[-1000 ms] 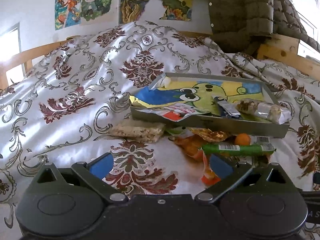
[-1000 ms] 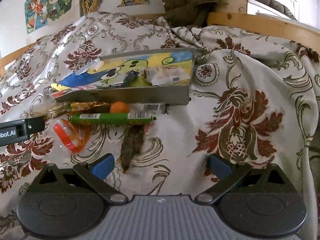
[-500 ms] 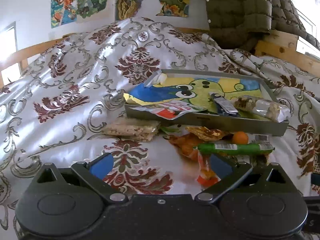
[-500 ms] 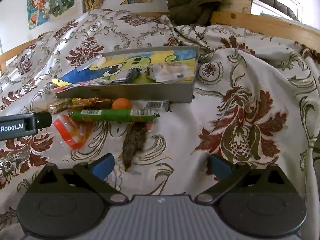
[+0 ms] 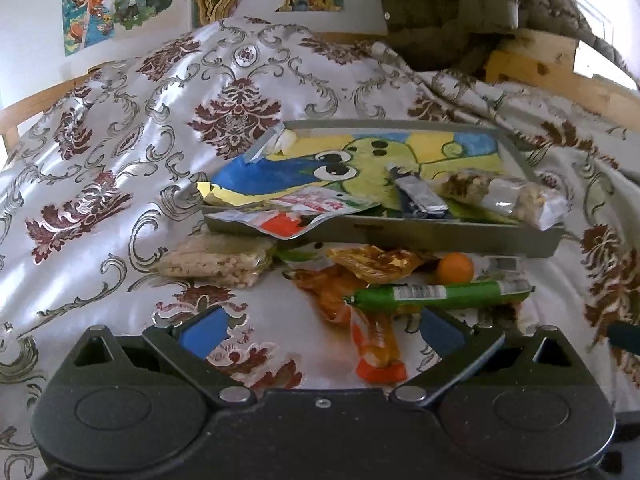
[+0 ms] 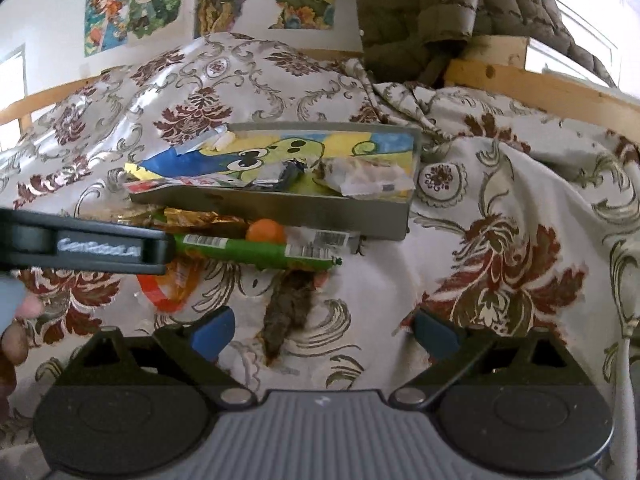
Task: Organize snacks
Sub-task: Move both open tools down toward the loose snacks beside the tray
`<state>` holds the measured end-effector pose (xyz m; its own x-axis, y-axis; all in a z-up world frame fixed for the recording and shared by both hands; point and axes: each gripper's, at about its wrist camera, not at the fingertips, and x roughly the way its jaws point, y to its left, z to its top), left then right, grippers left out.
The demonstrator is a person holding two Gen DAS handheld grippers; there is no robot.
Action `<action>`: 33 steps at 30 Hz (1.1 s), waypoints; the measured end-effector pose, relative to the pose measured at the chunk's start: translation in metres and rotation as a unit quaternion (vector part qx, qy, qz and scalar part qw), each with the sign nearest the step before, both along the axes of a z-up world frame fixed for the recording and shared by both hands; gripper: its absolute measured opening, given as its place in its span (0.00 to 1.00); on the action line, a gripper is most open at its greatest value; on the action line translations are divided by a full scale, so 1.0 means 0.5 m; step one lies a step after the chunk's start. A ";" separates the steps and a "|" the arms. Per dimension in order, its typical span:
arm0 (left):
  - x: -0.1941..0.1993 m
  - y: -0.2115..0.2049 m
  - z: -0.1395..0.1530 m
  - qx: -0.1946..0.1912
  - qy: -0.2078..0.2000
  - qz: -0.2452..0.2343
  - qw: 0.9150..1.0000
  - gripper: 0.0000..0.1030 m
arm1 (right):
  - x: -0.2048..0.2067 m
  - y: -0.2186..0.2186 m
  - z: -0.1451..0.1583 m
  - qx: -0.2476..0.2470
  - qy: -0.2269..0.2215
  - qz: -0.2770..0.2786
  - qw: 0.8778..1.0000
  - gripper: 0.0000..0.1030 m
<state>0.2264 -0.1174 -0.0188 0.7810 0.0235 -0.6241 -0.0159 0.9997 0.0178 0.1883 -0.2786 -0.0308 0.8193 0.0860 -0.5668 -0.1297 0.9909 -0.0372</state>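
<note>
A grey tray (image 5: 440, 236) with a cartoon lining lies on the bed and holds several snack packs. It also shows in the right wrist view (image 6: 280, 206). In front of it lie a green stick pack (image 5: 436, 294), an orange ball (image 5: 455, 267), a gold wrapper (image 5: 380, 260), an orange-red packet (image 5: 374, 344) and a clear cracker pack (image 5: 216, 260). My left gripper (image 5: 320, 326) is open, just before the orange-red packet. My right gripper (image 6: 322, 328) is open over a dark brown snack (image 6: 288, 312). The left gripper's body (image 6: 84, 246) crosses the right view, covering the green stick's (image 6: 256, 252) left end.
A patterned satin bedspread (image 5: 120, 160) covers the bed. A wooden bed rail (image 6: 540, 88) runs along the back right, with a quilted olive jacket (image 5: 448, 0) hung over it. Posters (image 5: 120, 0) hang on the wall behind.
Both grippers have moved forward toward the snacks before the tray. The left gripper's body now reaches farther into the right view, over the green stick's end. Both stay open.
</note>
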 end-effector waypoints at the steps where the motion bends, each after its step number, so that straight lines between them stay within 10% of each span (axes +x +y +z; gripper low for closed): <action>1: 0.004 -0.001 -0.001 0.001 0.002 -0.001 1.000 0.99 | 0.000 0.002 0.000 -0.004 -0.002 0.001 1.000 0.96; 33: 0.047 0.001 -0.023 0.002 0.033 0.012 0.999 0.92 | 0.031 0.032 -0.046 -0.032 0.018 0.045 0.998 0.90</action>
